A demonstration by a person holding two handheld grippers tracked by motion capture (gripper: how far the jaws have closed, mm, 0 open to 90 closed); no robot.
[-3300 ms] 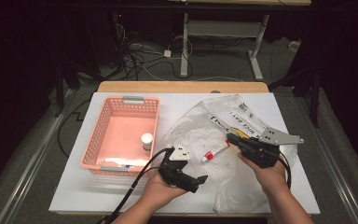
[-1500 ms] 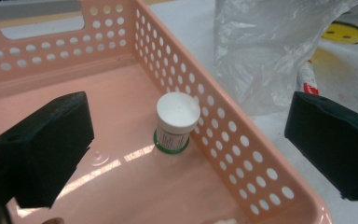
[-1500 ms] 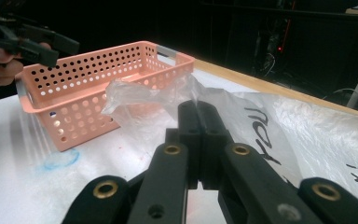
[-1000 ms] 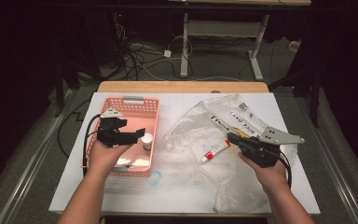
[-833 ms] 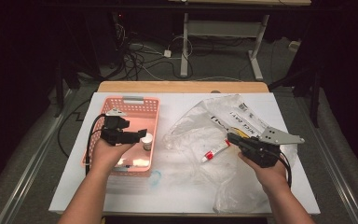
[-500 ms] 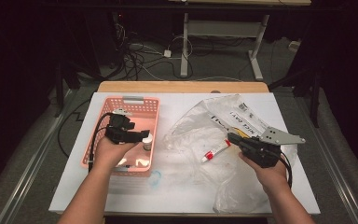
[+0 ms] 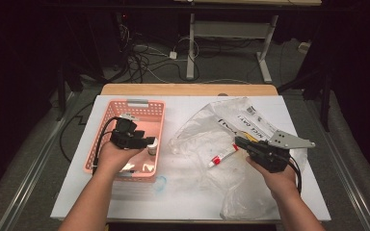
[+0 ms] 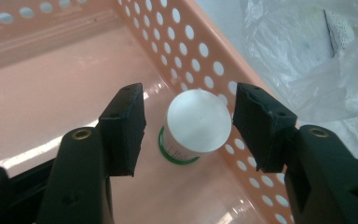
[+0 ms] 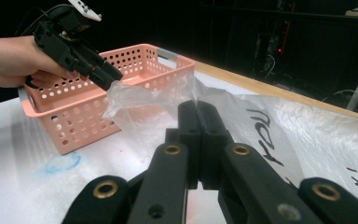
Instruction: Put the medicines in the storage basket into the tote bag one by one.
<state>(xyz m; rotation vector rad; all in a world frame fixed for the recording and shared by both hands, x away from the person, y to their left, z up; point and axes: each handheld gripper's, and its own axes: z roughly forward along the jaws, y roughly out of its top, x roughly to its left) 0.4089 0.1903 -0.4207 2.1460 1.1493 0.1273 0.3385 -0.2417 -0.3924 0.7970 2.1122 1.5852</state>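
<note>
Two grippers: both are held by a person at a white table [image 7: 188, 202], one at each side of the high view.
Left gripper [image 7: 147, 141]: held inside the pink basket [image 7: 107, 113] at the left of the table, its cable trailing back over the wrist.
Left jaws: they have just been closing and now stand part-open on either side of a small jar, with a gap between each pad and the jar, so nothing is gripped.
Small jar [image 8: 197, 125]: white-capped with a green ring at its base (any label is too small to read), standing upright on the basket floor just beside the perforated side wall nearest the bag.
Basket floor: something pale lies at the near end behind the left hand [image 7: 113, 156]; what it is cannot be told.
Blue mark [image 7: 160, 183]: a faint ring on the table just in front of the basket.
Plastic bag [image 7: 221, 139]: clear and crumpled, spread across the middle and right of the table, with a printed white label [image 7: 250, 122] at its far side.
Tube [image 7: 223, 155]: white with a red cap, lying on the bag just left of the right gripper.
Right gripper [image 7: 238, 142]: held low over the bag with a grey plate on top.
Right jaws: pressed fully together in the right gripper view; whether a fold of plastic is caught between them cannot be told.
</note>
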